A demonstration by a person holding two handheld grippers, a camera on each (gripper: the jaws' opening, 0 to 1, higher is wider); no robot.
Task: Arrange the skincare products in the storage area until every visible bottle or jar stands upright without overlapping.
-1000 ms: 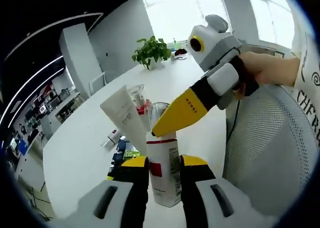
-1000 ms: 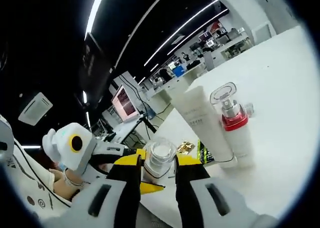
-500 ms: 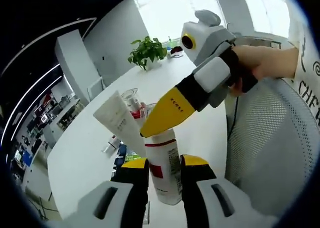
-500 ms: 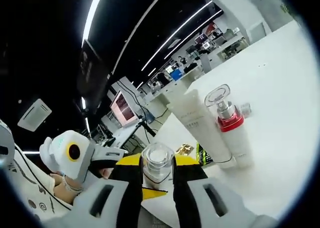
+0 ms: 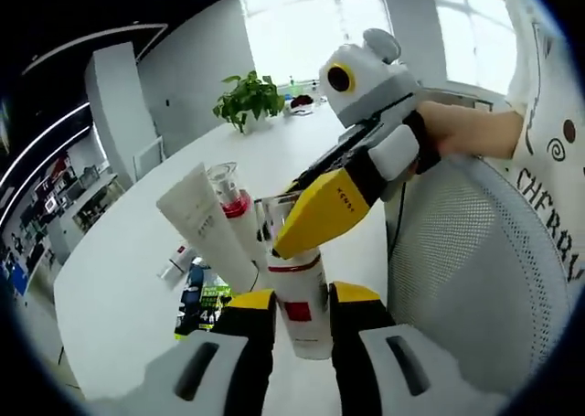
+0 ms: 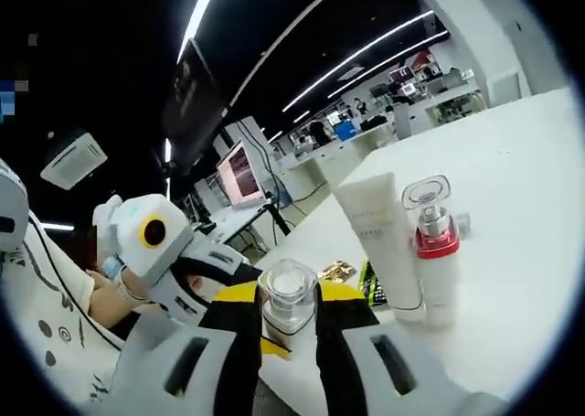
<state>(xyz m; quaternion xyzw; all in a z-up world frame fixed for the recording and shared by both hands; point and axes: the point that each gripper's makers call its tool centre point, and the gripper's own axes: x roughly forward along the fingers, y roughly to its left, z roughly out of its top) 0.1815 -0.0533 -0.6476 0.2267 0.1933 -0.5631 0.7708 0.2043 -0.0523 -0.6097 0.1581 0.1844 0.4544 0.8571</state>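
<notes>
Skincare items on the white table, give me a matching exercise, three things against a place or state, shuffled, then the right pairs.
Things:
1. white tube
2. red-collared bottle
3. red-banded bottle

Places or states:
A. held between the left tool's jaws
B. standing on the table under a clear cap, right of its neighbour in the right gripper view
C. standing cap-down, leaning beside a bottle

Pairs: 1-C, 2-B, 3-A

Left gripper view: strong daylight from windows point(image 5: 366, 14) at 12 o'clock, blown out to white. Counter point(image 5: 128, 270) bright, faint glare, soft shadows. Right gripper view: dim ceiling, lit by strip lights point(image 6: 366, 46) from 12 to 2 o'clock. Both sharp at centre; fisheye bending and slight blur toward the edges.
</notes>
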